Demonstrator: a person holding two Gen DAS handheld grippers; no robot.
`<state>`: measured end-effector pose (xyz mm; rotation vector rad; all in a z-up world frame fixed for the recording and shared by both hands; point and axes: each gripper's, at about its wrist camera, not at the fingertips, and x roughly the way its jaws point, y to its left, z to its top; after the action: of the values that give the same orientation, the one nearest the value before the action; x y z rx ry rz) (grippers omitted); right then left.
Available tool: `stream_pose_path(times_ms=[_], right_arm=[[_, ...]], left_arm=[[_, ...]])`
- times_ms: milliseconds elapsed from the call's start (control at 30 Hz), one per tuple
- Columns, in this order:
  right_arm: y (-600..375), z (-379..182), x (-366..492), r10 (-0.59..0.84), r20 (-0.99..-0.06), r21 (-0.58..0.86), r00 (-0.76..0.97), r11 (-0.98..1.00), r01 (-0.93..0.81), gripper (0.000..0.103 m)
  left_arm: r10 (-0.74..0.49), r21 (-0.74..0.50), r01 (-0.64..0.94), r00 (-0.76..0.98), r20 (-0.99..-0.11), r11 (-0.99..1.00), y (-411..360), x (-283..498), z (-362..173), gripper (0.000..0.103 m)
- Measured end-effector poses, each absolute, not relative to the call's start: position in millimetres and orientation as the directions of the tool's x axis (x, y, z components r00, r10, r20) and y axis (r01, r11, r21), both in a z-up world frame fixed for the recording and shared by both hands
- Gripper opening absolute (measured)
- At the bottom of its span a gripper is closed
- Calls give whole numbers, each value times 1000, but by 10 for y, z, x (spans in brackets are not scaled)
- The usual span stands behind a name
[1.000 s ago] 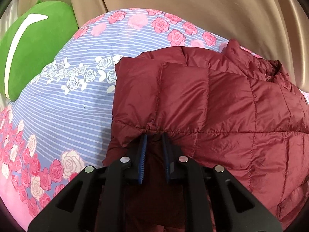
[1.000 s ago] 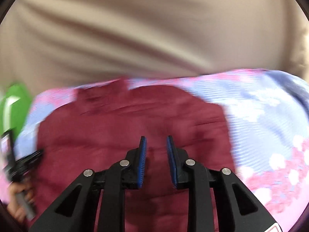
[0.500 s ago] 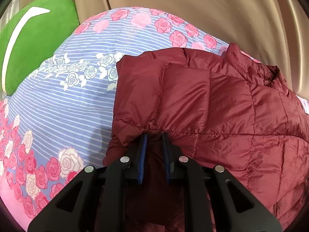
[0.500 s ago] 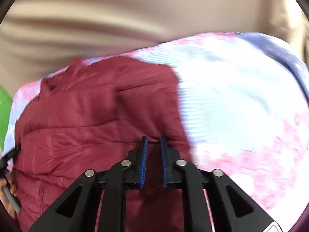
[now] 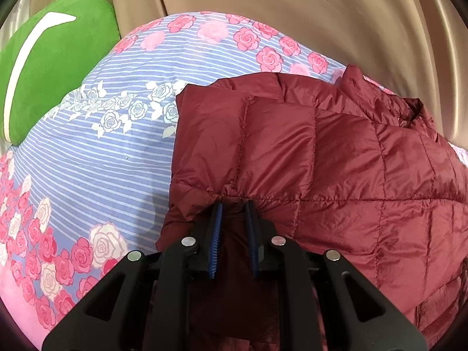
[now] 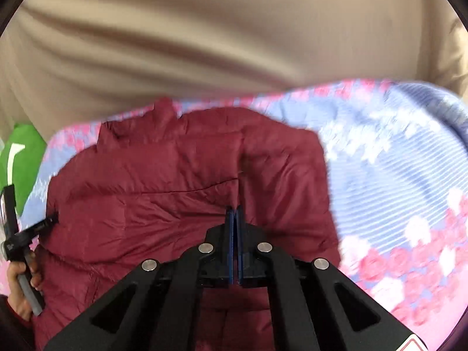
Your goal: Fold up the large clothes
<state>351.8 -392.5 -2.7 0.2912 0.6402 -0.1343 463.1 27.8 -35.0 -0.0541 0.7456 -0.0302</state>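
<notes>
- Looking along your left gripper (image 5: 233, 206), you see its blue pads (image 5: 216, 234) held a little apart, with a gathered fold of the maroon quilted puffer jacket (image 5: 321, 158) pinched between them at the near hem.
- The jacket spreads ahead of and to the right of those jaws, its collar bunched at the far right; its left edge runs up just left of the jaws.
- To the left of the jaws lies the bed cover (image 5: 117, 158), lilac with white stripes and pink and white roses.
- Far ahead and left of the jaws a green cushion (image 5: 55, 67) with a white stripe rests at the cover's edge, against a beige curtain (image 5: 292, 14).
- Looking along your right gripper (image 6: 235, 209), you see its pads pressed together, tips at a fold of the jacket's near edge; whether cloth is caught between them you cannot tell.
- This view is blurred. The jacket fills the space ahead of and left of the jaws, with the floral cover to the right.
- Far left of the jaws, your left hand (image 6: 19, 286) grips the other gripper's handle at the jacket's edge.
</notes>
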Motion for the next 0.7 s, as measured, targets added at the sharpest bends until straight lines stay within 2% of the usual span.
stream_pose_path(times_ms=[100, 233, 267, 333, 367, 400, 433, 467, 500, 600, 700], right_arm=[[-4000, -381, 3742, -93, -717, 160, 691, 943, 292, 0], [-3982, -400, 3716, -76, -735, 180, 673, 936, 303, 0], [-3988, -339, 3622, -58, -735, 211, 675, 927, 310, 0], [-3970, -172, 3314, -63, -720, 224, 692, 922, 317, 3], [-3969, -85, 3170, -73, -710, 211, 701, 927, 310, 10], [-3939, 1, 2926, -92, -696, 184, 712, 936, 300, 23], [-3914, 65, 2643, -110, -683, 157, 722, 943, 293, 33], [-3901, 91, 2376, -121, -674, 140, 729, 948, 286, 51], [-3905, 95, 2110, -126, -669, 125, 733, 952, 278, 57], [-3922, -18, 1240, -110, -685, 110, 720, 962, 252, 63], [-3977, -262, 493, -51, -713, 188, 699, 947, 260, 67]], left_arm=[[-23, -27, 6, 732, -681, 1000, 216, 4640, -354, 16], [-28, -34, 8, 734, -678, 999, 186, 4659, -337, 16], [-31, -35, 10, 736, -676, 999, 197, 4627, -318, 19], [-39, -42, 15, 739, -672, 999, 264, 4441, -244, 35], [-80, -73, 42, 746, -661, 996, 324, 4243, -168, 55], [-87, -78, 48, 753, -653, 996, 378, 4075, -109, 78], [-85, -74, 49, 764, -640, 996, 459, 3846, -43, 86], [-89, -73, 55, 769, -633, 996, 527, 3688, -5, 91], [-103, -73, 73, 768, -632, 995, 636, 3448, 33, 91], [-147, -101, 107, 717, -681, 989, 1006, 2883, 28, 91], [-263, -241, 122, 621, -739, 963, 1429, 2283, -178, 91]])
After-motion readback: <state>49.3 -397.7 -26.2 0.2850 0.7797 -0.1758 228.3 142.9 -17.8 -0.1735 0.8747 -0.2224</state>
